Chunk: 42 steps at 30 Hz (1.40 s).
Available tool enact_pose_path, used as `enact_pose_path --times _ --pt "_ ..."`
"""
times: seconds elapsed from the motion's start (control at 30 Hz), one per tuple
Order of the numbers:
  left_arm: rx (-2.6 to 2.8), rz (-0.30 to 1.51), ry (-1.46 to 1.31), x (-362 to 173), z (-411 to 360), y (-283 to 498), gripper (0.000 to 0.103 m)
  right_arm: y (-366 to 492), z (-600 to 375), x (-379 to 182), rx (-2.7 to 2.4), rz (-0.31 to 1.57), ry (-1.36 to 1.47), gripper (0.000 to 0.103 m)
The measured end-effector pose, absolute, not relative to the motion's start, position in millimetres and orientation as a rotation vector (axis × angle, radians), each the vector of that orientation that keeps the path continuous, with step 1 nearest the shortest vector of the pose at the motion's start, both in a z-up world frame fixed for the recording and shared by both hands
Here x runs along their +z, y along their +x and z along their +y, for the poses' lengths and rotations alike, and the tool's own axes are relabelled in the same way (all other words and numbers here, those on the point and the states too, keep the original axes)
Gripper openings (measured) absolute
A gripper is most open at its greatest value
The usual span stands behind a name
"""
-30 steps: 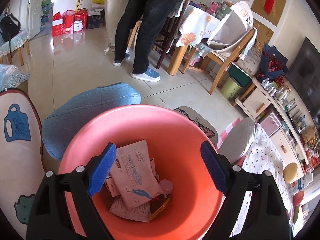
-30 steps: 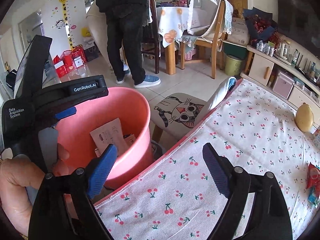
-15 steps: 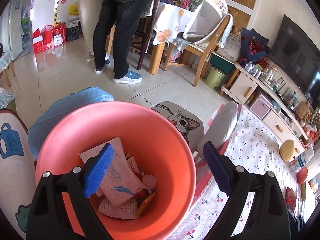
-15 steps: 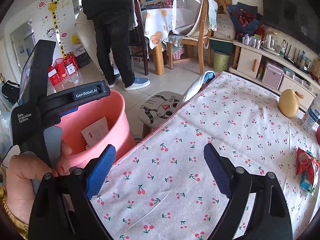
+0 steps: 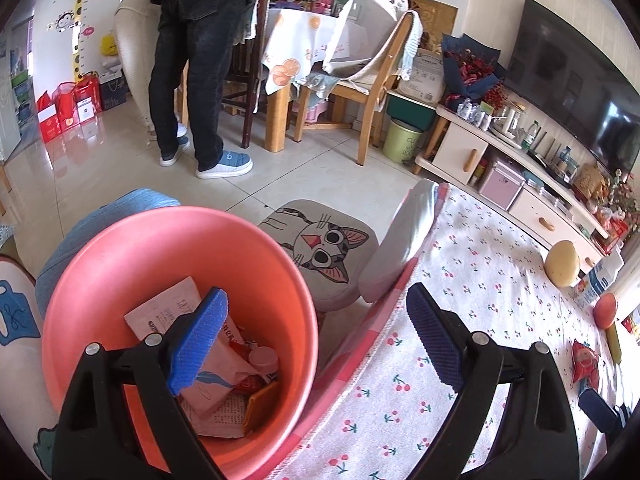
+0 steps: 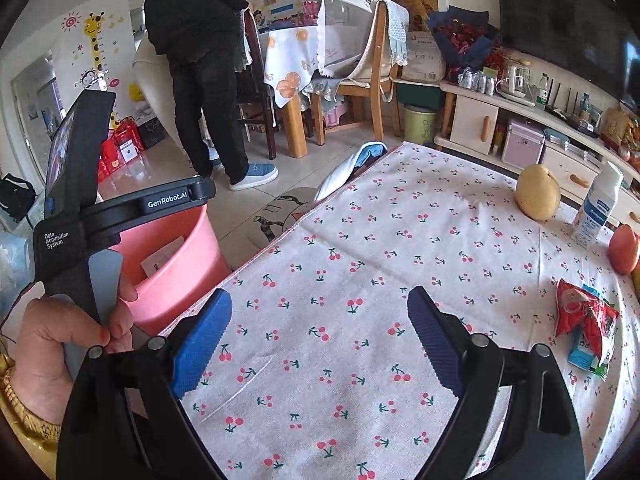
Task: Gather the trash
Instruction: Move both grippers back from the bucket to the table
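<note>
Cherry cloth table (image 6: 400, 240). Pink bin (image 5: 248, 264) w/ trash at 8 o'clock. Red wrapper (image 6: 584, 316) at 3. Left gripper (image 5: 316, 340), right gripper (image 6: 320, 340): jaws wide, nothing held.

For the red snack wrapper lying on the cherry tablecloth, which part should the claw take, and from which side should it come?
Probably the red snack wrapper is best taken at its raised, crumpled middle, coming from above with the right claw, which is open and empty. The wrapper lies flat on the tablecloth, so its edges give little to pinch. It also overlaps a blue carton, so a low sideways approach might catch both.
</note>
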State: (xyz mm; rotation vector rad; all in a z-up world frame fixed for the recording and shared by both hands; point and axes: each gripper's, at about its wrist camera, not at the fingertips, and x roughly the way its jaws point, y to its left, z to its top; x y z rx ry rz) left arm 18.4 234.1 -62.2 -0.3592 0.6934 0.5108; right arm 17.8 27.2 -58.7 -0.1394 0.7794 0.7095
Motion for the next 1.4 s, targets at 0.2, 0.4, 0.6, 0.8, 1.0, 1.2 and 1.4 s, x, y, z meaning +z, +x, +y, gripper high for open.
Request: enact_pose_path --times 0.2,0.4,0.6,0.8,1.0,1.2,1.4 --pt "0.473 0.684 -0.328 -62.1 213.6 28.7 0.092 22.6 3.9 -57.9 0.698 0.769 -0.109 0.089" --pt "0.436 0.687 -0.311 -65.1 192.2 38.4 0.092 27.8 -15.9 -56.7 0.687 0.765 -0.078 0.089" --pt "0.381 0.695 -0.287 -68.9 166.8 49.6 0.091 33.7 -37.2 -57.8 0.672 0.762 -0.058 0.089" --pt "0.319 0.712 -0.280 -74.2 142.2 60.6 0.092 37.0 -63.0 -55.2 0.655 0.756 -0.032 0.089" --pt "0.266 0.724 -0.245 -79.0 115.2 71.9 0.092 41.0 -93.6 -52.1 0.625 0.746 0.001 0.089" --pt "0.199 0.729 -0.188 -82.6 82.7 81.0 0.092 47.6 -134.3 -47.7 0.571 0.733 0.058 0.089" --pt "0.131 0.741 -0.127 -87.3 50.1 88.1 0.092 57.4 -179.6 -48.2 0.498 0.733 0.117 0.089"
